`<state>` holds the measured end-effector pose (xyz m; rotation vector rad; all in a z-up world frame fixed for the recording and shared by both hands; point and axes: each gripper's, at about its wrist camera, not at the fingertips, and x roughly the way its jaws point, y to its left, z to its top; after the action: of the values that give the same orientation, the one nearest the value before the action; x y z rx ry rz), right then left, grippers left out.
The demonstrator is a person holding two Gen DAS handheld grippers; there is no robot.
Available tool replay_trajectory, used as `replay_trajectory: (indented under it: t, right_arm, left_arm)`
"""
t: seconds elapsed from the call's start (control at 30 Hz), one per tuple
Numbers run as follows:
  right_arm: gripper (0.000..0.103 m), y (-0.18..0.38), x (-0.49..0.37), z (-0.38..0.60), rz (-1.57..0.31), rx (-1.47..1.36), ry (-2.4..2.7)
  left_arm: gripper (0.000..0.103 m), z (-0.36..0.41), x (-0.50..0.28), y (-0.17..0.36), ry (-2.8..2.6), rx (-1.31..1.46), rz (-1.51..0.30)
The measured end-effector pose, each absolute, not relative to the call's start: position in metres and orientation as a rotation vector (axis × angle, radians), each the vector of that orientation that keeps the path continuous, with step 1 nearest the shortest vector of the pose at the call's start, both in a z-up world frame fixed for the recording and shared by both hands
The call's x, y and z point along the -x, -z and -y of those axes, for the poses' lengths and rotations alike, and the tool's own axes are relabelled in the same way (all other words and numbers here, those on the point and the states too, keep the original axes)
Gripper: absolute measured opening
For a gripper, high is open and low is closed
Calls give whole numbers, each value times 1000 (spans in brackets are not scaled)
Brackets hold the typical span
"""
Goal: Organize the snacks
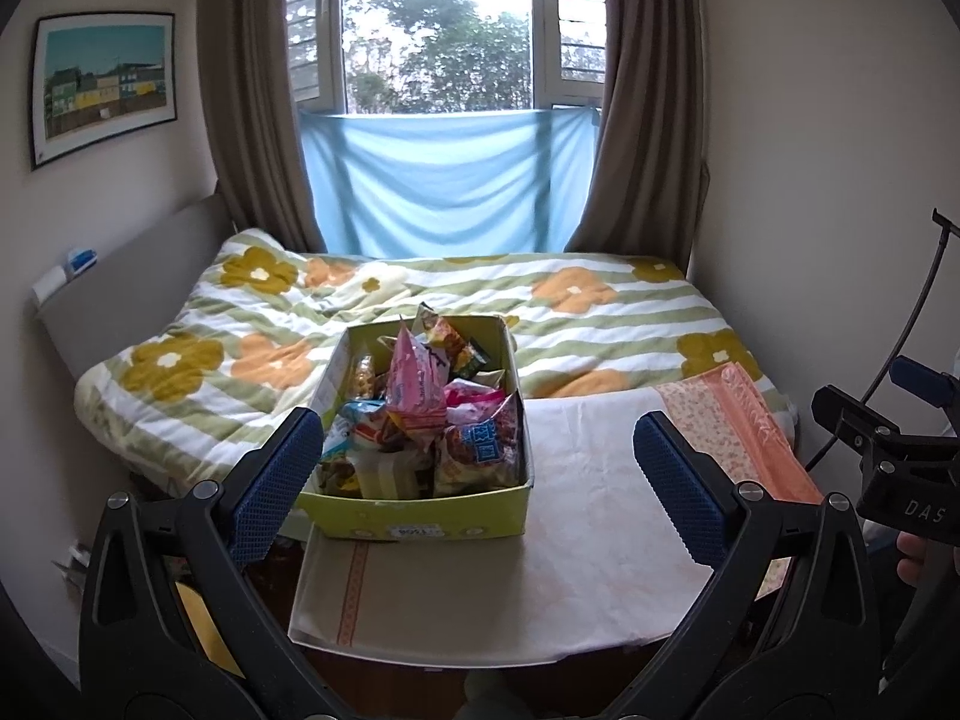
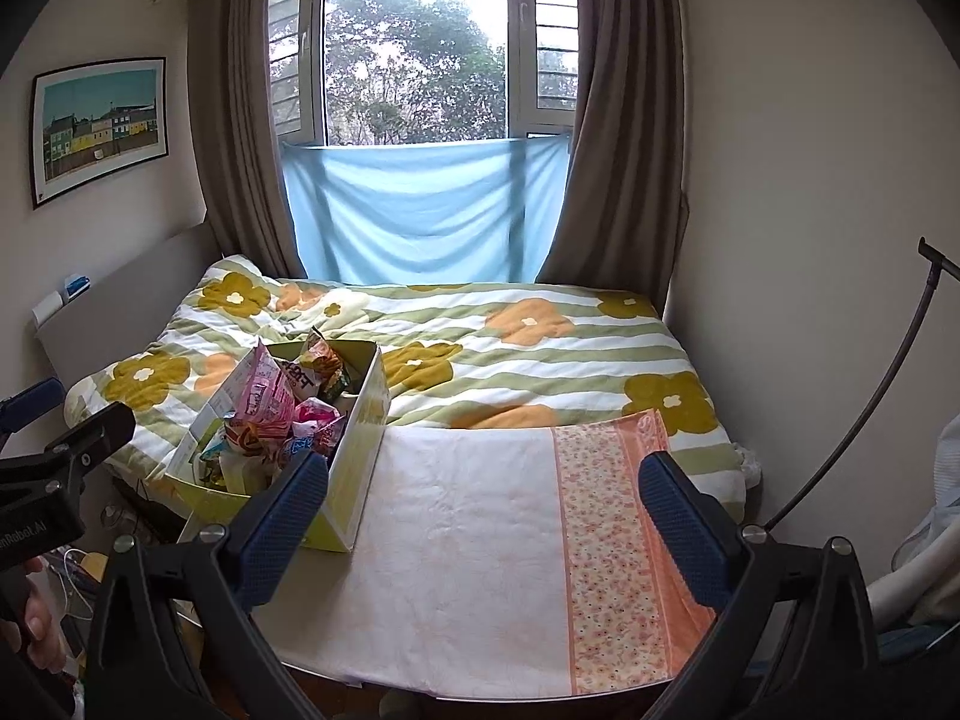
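Note:
A yellow-green cardboard box [image 1: 414, 519] stands on the left part of a cloth-covered table [image 1: 570, 540], filled with several snack packets; a pink packet [image 1: 414, 387] sticks up highest. The box also shows in the right wrist view [image 2: 354, 474], with the pink packet [image 2: 267, 390] in it. My left gripper [image 1: 480, 474] is open and empty, held just in front of the box. My right gripper [image 2: 483, 510] is open and empty above the table to the right of the box. Each gripper's side shows at the edge of the other's view.
The table cloth [image 2: 468, 552] is white with an orange floral strip [image 2: 618, 546] at the right. Behind the table is a bed with a flowered striped quilt [image 2: 510, 348], then a curtained window [image 2: 420, 60]. A bent black rod [image 2: 888, 384] stands at the right wall.

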<state>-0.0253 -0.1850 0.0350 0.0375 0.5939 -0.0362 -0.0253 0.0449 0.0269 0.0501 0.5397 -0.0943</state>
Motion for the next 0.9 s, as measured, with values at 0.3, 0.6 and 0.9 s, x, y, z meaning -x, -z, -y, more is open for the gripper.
replay_trajectory:
  t: [0.3,0.6,0.9]
  right_arm:
    - [103,-36,26,183,-597,-45,37]
    - [103,-35,24,181,-603,-46,45]
    - [103,-35,25,179,-604,-45,46]
  left_arm:
    - [103,-44,24,-25,92,-58,-546]
    - [103,-47,24,-25,95,-60,-548]
    - [103,-54,23,-25,77,-52,-545]
